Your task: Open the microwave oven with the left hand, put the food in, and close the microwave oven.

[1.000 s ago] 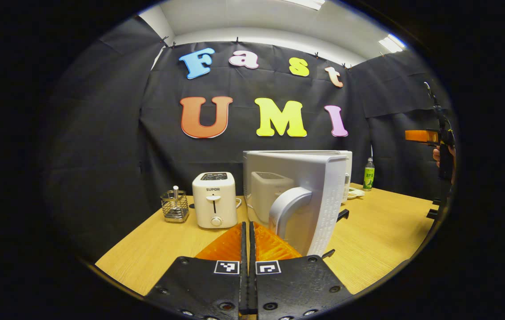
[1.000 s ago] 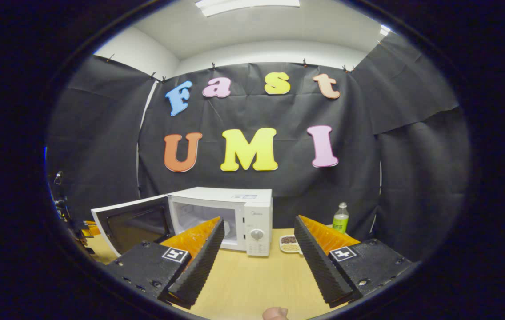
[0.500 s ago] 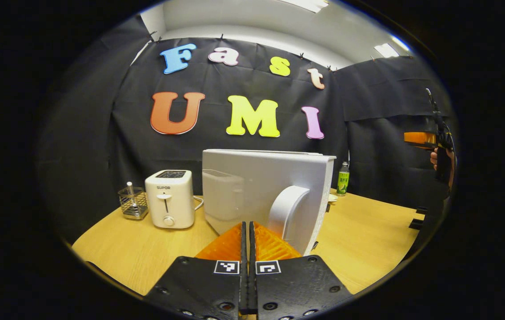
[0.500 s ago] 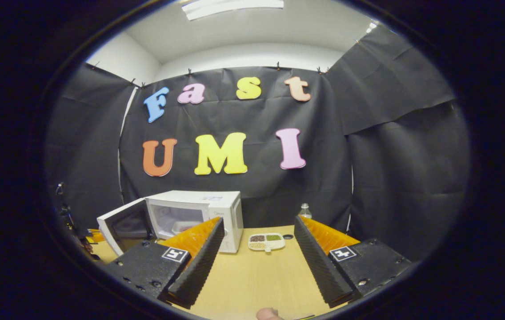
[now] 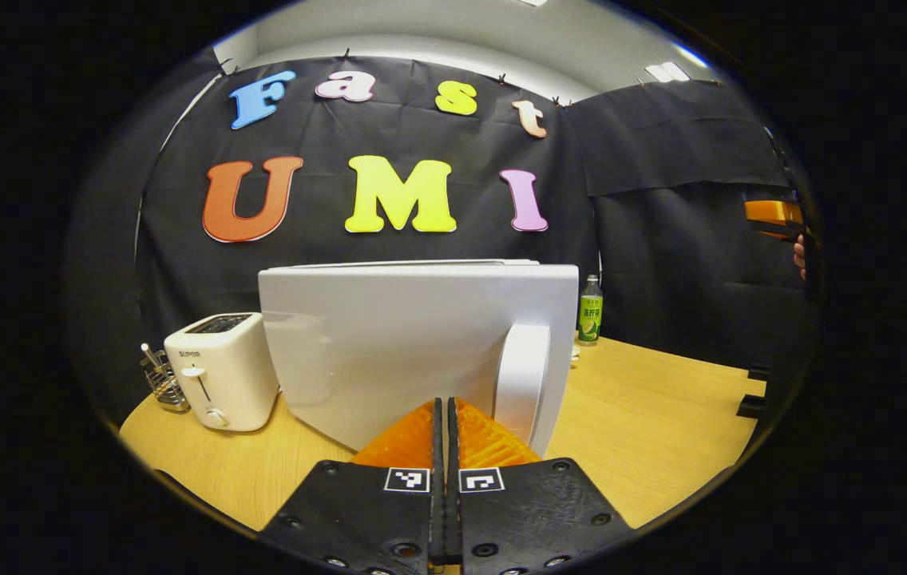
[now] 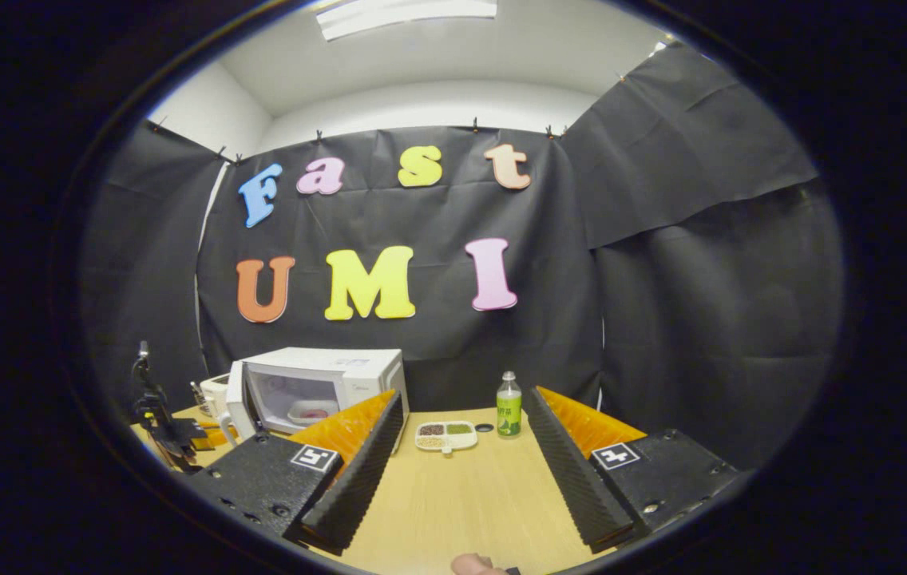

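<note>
In the left gripper view the white microwave door [image 5: 390, 343] faces me with its outer side, its curved handle [image 5: 521, 375] at the right. My left gripper [image 5: 446, 403] is shut on nothing, its tips close to the door just left of the handle; whether they touch I cannot tell. In the right gripper view the microwave [image 6: 342, 375] stands at the back left with its door [image 6: 238, 399] partly ajar. A dish of food [image 6: 306, 414] sits inside. The left gripper [image 6: 170, 431] is outside that door. My right gripper [image 6: 465, 397] hangs open above the table, well back from the oven.
A white toaster [image 5: 218, 371] and a wire utensil holder [image 5: 158, 382] stand left of the microwave. To its right are a divided tray of grains [image 6: 445, 435] and a green bottle [image 6: 508, 407]. The right gripper [image 5: 773, 216], in a hand, is at the far right.
The microwave door has swung from wide open to nearly closed, with my shut left gripper following behind it. The right gripper has stayed open while its view drifted right.
</note>
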A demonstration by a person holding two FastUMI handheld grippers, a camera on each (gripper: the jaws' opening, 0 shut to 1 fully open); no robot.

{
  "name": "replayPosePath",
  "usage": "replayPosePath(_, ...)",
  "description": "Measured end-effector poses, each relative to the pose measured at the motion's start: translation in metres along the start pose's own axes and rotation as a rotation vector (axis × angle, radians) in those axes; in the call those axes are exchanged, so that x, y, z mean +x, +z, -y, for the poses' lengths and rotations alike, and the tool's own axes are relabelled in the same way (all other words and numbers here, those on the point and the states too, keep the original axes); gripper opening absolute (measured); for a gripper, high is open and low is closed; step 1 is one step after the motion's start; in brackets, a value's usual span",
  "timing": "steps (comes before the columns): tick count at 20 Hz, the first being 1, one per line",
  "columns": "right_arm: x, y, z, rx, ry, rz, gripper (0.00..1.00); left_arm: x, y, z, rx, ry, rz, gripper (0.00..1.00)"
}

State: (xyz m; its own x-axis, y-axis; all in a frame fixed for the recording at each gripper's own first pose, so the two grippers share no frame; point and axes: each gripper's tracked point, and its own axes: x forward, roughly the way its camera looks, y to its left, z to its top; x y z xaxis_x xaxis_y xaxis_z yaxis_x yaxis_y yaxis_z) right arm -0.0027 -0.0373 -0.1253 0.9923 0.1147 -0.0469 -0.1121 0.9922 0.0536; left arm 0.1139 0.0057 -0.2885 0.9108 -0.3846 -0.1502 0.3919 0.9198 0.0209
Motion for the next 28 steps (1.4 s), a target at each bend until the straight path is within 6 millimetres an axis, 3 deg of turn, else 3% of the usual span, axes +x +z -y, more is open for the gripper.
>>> replayPosePath(1,-0.001,0.000,-0.006,0.006,0.025,-0.009,0.92,0.010,0.003,0.005,0.002,0.005,0.004,0.00)
replayPosePath(2,-0.003,0.000,-0.010,0.012,0.048,-0.014,0.92,0.021,0.005,0.009,0.003,0.012,0.008,0.00)
replayPosePath(3,-0.007,0.002,-0.016,0.020,0.071,-0.017,1.00,0.032,0.007,0.012,0.004,0.030,0.009,0.00)
replayPosePath(5,-0.010,0.007,-0.015,0.017,0.076,-0.007,1.00,0.049,0.013,0.012,0.015,0.096,0.017,0.00)
replayPosePath(6,-0.009,0.007,-0.013,-0.001,0.064,-0.007,0.91,0.056,0.017,0.016,0.021,0.119,0.028,0.00)
replayPosePath(7,-0.009,0.005,-0.014,-0.014,0.064,-0.008,1.00,0.065,0.021,0.017,0.031,0.144,0.039,0.00)
replayPosePath(13,-0.004,0.024,-0.029,0.033,0.128,0.008,1.00,0.120,0.026,0.033,0.001,0.164,0.054,0.00)
replayPosePath(14,-0.001,0.027,-0.027,0.025,0.128,0.014,0.91,0.128,0.029,0.035,-0.017,0.164,0.056,0.00)
replayPosePath(15,-0.002,0.027,-0.028,0.023,0.135,0.016,0.91,0.136,0.032,0.036,-0.031,0.166,0.059,0.00)
replayPosePath(16,-0.001,0.025,-0.030,0.028,0.142,0.014,1.00,0.145,0.033,0.036,-0.045,0.167,0.057,0.00)
replayPosePath(17,-0.001,0.024,-0.029,0.035,0.146,0.012,0.92,0.154,0.033,0.038,-0.062,0.165,0.052,0.00)
replayPosePath(20,0.000,0.016,-0.021,0.033,0.141,-0.007,0.91,0.179,0.033,0.039,-0.101,0.161,0.034,0.00)
replayPosePath(21,-0.001,0.017,-0.023,0.042,0.153,-0.002,1.00,0.186,0.032,0.033,-0.095,0.186,0.024,0.00)
replayPosePath(22,0.000,0.017,-0.023,0.050,0.156,-0.001,1.00,0.191,0.027,0.026,-0.091,0.208,-0.001,0.00)
replayPosePath(23,0.002,0.015,-0.017,0.049,0.147,-0.006,0.91,0.194,0.034,0.025,-0.085,0.201,0.032,0.00)
replayPosePath(24,0.005,0.012,-0.012,0.045,0.136,-0.011,0.90,0.200,0.025,0.023,-0.096,0.205,-0.007,0.00)
replayPosePath(27,0.003,0.009,-0.012,0.053,0.134,-0.022,0.91,0.200,0.027,0.024,-0.085,0.210,0.007,0.00)
replayPosePath(28,0.002,0.008,-0.012,0.058,0.135,-0.029,1.00,0.199,0.028,0.024,-0.071,0.214,0.003,0.00)
